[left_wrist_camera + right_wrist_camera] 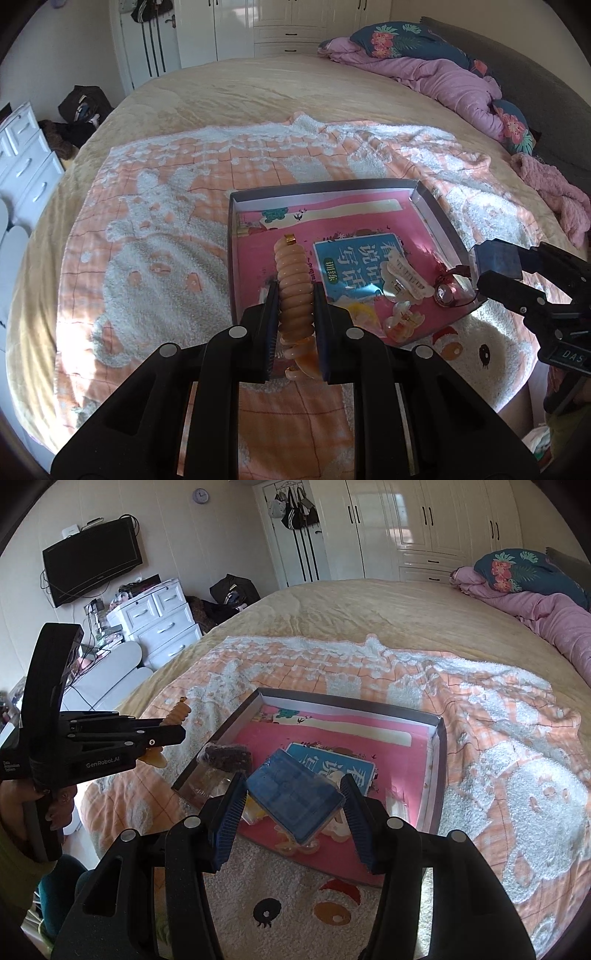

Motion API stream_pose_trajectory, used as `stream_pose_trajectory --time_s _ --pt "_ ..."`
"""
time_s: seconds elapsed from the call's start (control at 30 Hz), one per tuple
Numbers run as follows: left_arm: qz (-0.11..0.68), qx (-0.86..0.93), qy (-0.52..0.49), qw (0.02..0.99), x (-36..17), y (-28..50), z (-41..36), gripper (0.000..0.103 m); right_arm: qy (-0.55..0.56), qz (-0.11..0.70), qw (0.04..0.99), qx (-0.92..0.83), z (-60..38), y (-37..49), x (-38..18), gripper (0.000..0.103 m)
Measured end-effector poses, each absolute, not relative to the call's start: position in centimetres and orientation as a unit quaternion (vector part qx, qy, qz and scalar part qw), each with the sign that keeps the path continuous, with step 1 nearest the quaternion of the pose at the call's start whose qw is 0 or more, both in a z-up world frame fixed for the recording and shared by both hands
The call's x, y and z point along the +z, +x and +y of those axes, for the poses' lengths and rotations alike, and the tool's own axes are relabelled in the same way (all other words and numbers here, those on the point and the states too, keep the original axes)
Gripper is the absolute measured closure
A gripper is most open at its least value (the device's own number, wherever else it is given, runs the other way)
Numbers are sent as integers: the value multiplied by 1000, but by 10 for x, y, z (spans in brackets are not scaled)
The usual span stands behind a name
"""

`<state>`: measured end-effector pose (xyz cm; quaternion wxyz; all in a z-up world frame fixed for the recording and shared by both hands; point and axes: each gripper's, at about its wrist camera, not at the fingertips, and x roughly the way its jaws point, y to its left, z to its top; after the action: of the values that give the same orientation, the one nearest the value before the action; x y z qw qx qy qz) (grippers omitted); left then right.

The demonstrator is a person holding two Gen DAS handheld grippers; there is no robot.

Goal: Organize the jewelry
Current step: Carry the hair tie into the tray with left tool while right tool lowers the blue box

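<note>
My left gripper [295, 295] is shut on a peach spiral hair tie [293, 284] with a gold clasp, held above the left part of the pink tray [332, 190]. It also shows in the right wrist view [162, 734], left of the tray [436, 775]. My right gripper [295, 794] is shut on a blue plastic box [295, 794], tilted above the tray's near side; the box also shows in the left wrist view [496, 258]. In the tray lie a white hair claw [406, 275], a clear hair clip [400, 319] and a small silver piece [445, 291].
The tray sits on an orange and white towel [166, 221] spread over a beige bed [258, 85]. A pink duvet [443, 77] lies at the far right. A white drawer unit [159, 624] stands left of the bed. A dark brown bundle [227, 757] rests at the tray's left corner.
</note>
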<state>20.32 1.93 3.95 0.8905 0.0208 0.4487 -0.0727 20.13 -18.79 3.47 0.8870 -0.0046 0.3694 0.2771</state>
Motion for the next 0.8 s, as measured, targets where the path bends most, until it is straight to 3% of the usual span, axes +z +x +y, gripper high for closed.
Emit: stream_pose_trajectory --time_s 0.8 --pt "473 -126 9 872 -7 242 -18 92 -35 408 869 279 -168 214 -25 52"
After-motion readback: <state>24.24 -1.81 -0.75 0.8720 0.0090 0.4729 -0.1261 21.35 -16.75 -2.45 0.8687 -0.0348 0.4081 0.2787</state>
